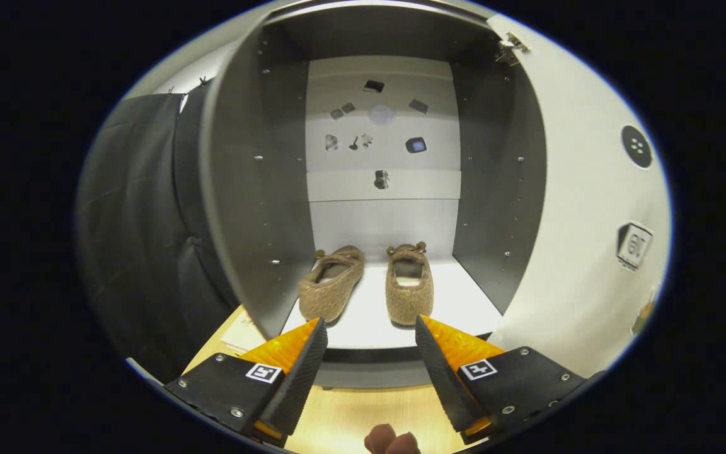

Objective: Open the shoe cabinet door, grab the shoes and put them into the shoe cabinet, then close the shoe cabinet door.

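The gripper (370, 328) is spread and empty, while the two tan, fuzzy slippers (368, 284) just beyond it at twelve o'clock, on the grey shoe cabinet's (256, 189) white shelf, look light and soft, best pinched at the heel rim.

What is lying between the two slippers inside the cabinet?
Nothing: bare white shelf separates the left slipper and right slipper. The open gripper is just before them.

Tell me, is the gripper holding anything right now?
Nothing. The gripper is open, with both shoes resting on the cabinet shelf just ahead of its fingers.
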Demonstrator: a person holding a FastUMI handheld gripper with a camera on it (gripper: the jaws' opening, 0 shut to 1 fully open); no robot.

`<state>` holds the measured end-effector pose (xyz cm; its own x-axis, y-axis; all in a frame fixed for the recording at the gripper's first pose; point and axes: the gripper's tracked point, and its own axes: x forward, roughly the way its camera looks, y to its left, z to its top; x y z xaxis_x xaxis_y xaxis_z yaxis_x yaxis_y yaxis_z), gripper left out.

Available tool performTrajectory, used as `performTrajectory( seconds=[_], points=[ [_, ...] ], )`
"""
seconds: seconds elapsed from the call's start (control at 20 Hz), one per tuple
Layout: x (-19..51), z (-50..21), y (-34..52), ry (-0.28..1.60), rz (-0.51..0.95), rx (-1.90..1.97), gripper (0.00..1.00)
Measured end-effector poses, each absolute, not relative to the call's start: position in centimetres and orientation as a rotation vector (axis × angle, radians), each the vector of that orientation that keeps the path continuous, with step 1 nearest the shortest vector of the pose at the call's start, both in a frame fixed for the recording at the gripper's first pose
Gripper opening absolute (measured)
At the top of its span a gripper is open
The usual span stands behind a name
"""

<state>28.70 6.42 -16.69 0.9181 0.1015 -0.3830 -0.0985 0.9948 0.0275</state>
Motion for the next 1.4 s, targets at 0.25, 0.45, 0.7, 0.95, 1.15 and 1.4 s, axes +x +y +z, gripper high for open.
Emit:
performTrajectory(
  seconds=[0.25, 0.45, 0.7, 0.95, 1.15, 1.4],
  points=[
    [21.5, -14.7, 5.4, 0.383, 0.114, 0.052, 0.91],
    [16.4, -13.0, 3.5, 0.360, 0.144, 0.061, 0.91],
    [10.5, -11.9, 0.6, 0.352, 0.209, 0.046, 0.91],
    [4.2, -12.4, -4.4, 0.365, 0.282, 0.029, 0.91],
    [1.7, -12.8, -9.8, 0.374, 0.294, 0.059, 0.91],
    [1.3, -12.3, -16.7, 0.330, 0.271, 0.096, 0.91]
  ],
)
